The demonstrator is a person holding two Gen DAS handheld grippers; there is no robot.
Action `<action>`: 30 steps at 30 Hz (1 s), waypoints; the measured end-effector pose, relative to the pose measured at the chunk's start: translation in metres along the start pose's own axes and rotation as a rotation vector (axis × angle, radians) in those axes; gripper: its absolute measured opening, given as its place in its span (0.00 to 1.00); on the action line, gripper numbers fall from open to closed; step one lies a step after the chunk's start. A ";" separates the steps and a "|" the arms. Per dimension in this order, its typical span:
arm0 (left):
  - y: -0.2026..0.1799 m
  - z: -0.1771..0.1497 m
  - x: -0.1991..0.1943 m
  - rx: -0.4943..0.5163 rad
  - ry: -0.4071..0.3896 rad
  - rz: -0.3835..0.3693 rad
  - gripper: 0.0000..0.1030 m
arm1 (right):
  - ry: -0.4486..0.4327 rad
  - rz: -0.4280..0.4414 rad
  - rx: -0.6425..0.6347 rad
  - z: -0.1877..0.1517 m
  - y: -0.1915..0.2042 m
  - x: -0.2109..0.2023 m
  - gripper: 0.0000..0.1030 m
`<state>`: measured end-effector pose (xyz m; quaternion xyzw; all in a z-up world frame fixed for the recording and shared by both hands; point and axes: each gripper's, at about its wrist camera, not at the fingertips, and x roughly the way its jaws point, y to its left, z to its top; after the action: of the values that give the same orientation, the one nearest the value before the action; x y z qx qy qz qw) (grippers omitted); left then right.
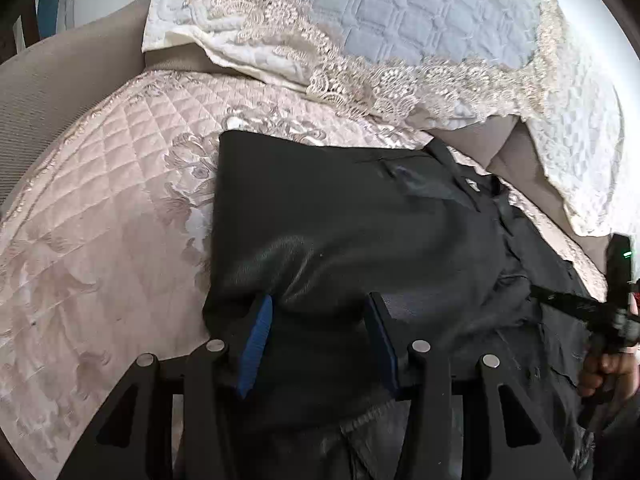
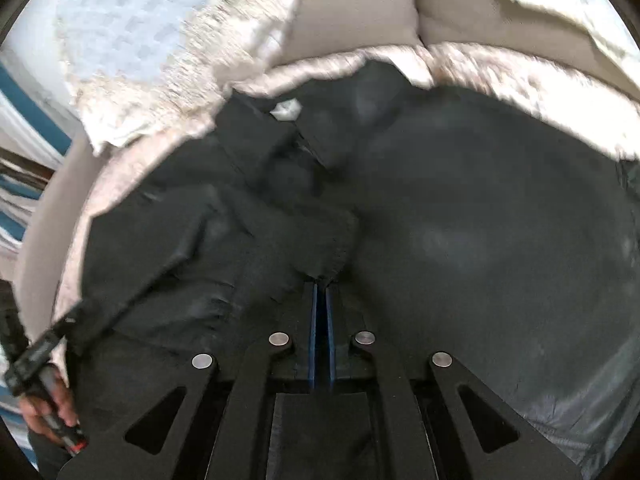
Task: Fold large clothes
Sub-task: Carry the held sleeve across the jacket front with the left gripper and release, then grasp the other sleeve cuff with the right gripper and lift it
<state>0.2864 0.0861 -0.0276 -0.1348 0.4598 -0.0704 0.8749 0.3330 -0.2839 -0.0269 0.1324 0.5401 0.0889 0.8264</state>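
The left gripper (image 1: pixel 318 312) hangs over the black garment (image 1: pixel 340 216) with its 2 blue-padded fingers (image 1: pixel 256 344) spread wide, nothing between them, dark cloth below the gap. The right gripper (image 2: pixel 321 284) has its 2 blue pads pressed almost together, and a bunched ridge of the black garment (image 2: pixel 460 208) meets their tips; it appears pinched there, though blur softens the edge.

The garment lies spread on a pink quilted cover (image 1: pixel 104 216) over a beige sofa (image 1: pixel 60 92). Behind the garment, a white lace-edged throw (image 1: pixel 360 40) drapes the sofa back. Nothing stands between either gripper and the cloth.

The left wrist view alone shows the garment's straight folded edge toward the pink cover, and, beyond the garment's rumpled far side, the other tool with a green light and the hand (image 1: pixel 604 372) holding it. The right wrist view alone shows a small white label (image 2: pixel 286 110) at the garment's collar, and the opposite hand (image 2: pixel 48 404) at the garment's near-left edge.
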 end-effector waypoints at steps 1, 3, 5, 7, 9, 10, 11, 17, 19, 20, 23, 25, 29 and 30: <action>0.001 -0.002 -0.007 -0.005 -0.003 -0.015 0.48 | -0.016 0.003 -0.002 -0.004 -0.002 -0.007 0.06; 0.003 -0.007 -0.020 0.012 -0.013 -0.022 0.48 | -0.057 0.009 -0.007 -0.011 -0.001 -0.025 0.08; 0.004 -0.013 -0.024 0.044 -0.018 0.007 0.48 | -0.091 0.016 -0.030 -0.015 0.001 -0.035 0.10; 0.008 -0.016 -0.012 0.039 0.022 0.034 0.48 | -0.071 -0.006 -0.067 -0.019 0.006 -0.030 0.12; 0.010 -0.016 -0.002 0.028 0.036 0.050 0.48 | 0.010 -0.030 -0.096 -0.021 0.008 -0.007 0.12; 0.008 -0.016 -0.002 0.030 0.033 0.064 0.48 | 0.045 -0.052 -0.096 -0.018 0.005 0.003 0.13; 0.005 -0.015 -0.005 0.028 0.034 0.076 0.48 | 0.030 -0.044 -0.087 -0.021 0.001 -0.002 0.14; -0.017 -0.026 -0.048 0.067 -0.019 0.061 0.52 | -0.096 0.003 -0.056 -0.049 -0.023 -0.070 0.40; -0.026 -0.034 -0.059 0.074 -0.030 0.049 0.57 | -0.128 0.014 -0.009 -0.066 -0.049 -0.094 0.49; -0.032 -0.039 -0.062 0.079 -0.031 0.043 0.57 | -0.141 0.009 0.026 -0.073 -0.067 -0.106 0.49; -0.057 -0.051 -0.068 0.115 -0.032 0.030 0.57 | -0.186 -0.038 0.133 -0.089 -0.119 -0.134 0.54; -0.078 -0.057 -0.068 0.149 -0.034 0.010 0.59 | -0.215 -0.069 0.220 -0.099 -0.156 -0.151 0.55; -0.114 -0.066 -0.060 0.207 -0.029 -0.012 0.62 | -0.286 -0.110 0.397 -0.115 -0.223 -0.180 0.60; -0.120 -0.069 -0.056 0.214 -0.016 -0.018 0.62 | -0.308 -0.131 0.446 -0.120 -0.243 -0.188 0.62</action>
<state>0.1980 -0.0266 0.0159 -0.0454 0.4413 -0.1259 0.8873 0.1492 -0.5541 0.0142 0.2880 0.4217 -0.1069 0.8531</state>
